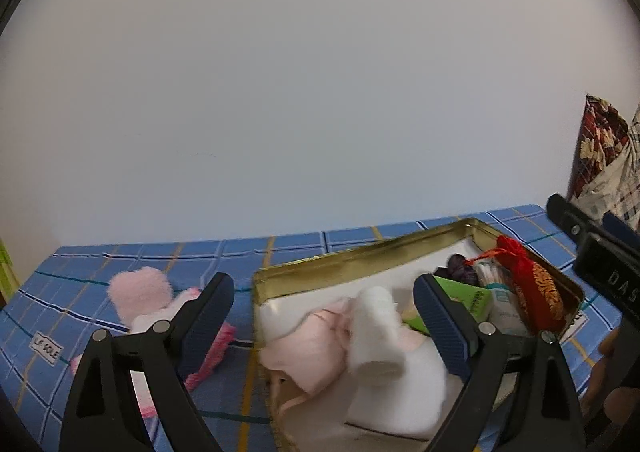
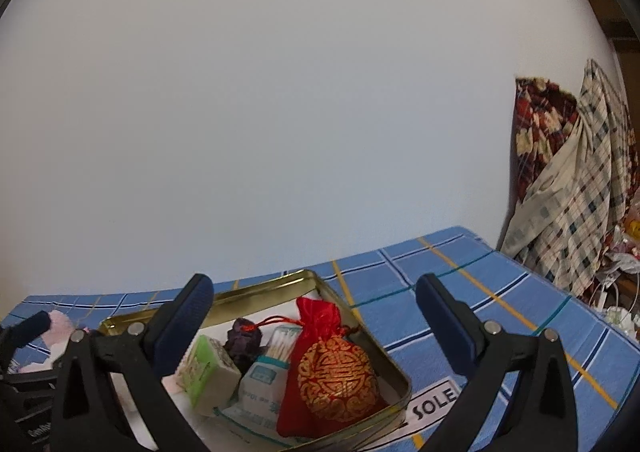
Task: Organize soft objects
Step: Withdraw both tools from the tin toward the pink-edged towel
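A gold-rimmed tin [image 1: 360,252] sits on a blue checked cloth [image 1: 160,256], approx centre-right in the left wrist view. Inside, at its 7 o'clock end, lies a pale pink soft cloth [image 1: 308,348] w/ a white fabric roll [image 1: 376,332] resting on it, slightly blurred. At the tin's 2 o'clock end: a red pouch w/ gold embroidery [image 2: 332,368], a green-and-white box [image 2: 208,372], a pack of cotton swabs [image 2: 264,372] and a dark purple item [image 2: 244,340], too small to identify. The left gripper [image 1: 324,316] hovers above the pink cloth and roll, tilted a little downward, fingers spread wide, pinching nothing; the roll sits between the fingers but apart from both pads. The right gripper [image 2: 316,316] hovers over the pouch end of the tin, likewise angled slightly down, spread wide, gripping nothing. Outside the tin, at 9 o'clock, a fluffy pink plush item [image 1: 140,292] lies on the cloth, partly hidden behind the left gripper's finger. At 3 o'clock, patterned fabrics [image 2: 572,172] hang beside the white wall [image 2: 280,112], cut off by the lens edge. The tin's near edge is hidden by gripper bodies.
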A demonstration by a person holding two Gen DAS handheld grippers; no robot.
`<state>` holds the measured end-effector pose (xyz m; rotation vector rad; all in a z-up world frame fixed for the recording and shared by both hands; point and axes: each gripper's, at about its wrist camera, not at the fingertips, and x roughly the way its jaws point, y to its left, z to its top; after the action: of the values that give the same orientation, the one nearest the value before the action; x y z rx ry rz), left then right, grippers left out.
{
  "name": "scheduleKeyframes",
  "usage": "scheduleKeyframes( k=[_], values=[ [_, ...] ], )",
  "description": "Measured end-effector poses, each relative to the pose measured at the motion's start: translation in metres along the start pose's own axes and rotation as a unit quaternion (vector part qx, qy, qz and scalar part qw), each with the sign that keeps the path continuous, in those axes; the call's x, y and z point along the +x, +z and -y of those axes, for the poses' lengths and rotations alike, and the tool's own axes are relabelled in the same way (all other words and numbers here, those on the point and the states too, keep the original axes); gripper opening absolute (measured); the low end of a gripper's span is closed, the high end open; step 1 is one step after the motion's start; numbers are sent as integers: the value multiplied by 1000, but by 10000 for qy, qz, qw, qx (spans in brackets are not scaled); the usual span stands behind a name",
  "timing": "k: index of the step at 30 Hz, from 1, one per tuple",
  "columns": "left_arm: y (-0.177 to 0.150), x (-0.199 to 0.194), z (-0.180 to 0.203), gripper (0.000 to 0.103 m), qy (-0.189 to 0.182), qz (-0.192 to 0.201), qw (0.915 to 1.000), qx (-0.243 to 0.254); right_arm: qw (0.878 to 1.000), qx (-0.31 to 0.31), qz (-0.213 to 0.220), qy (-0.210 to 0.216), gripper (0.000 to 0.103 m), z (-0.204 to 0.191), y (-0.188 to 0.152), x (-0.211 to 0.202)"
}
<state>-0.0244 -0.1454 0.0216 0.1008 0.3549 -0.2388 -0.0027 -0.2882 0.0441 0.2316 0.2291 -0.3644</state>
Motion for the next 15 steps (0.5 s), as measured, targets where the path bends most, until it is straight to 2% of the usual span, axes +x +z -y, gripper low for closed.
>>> scheduleKeyframes(
  k=[3, 7, 12, 15],
  values=[
    [-4, -7, -3, 93, 201, 199, 9996, 79, 9995, -81, 302, -26, 103, -2, 0, -9],
    [-11, -16, -8, 93, 285, 317, 9989, 197, 9969, -128, 768, -76, 103, -2, 0, -22],
    [-16, -25, -16, 93, 252, 356, 9987, 257, 9964, -196, 813, -150, 103, -5, -1, -25],
    [-20, -30, -26, 93, 225, 249, 9992, 221, 9966, -155, 761, -261, 103, -5, -1, -26]
  ],
)
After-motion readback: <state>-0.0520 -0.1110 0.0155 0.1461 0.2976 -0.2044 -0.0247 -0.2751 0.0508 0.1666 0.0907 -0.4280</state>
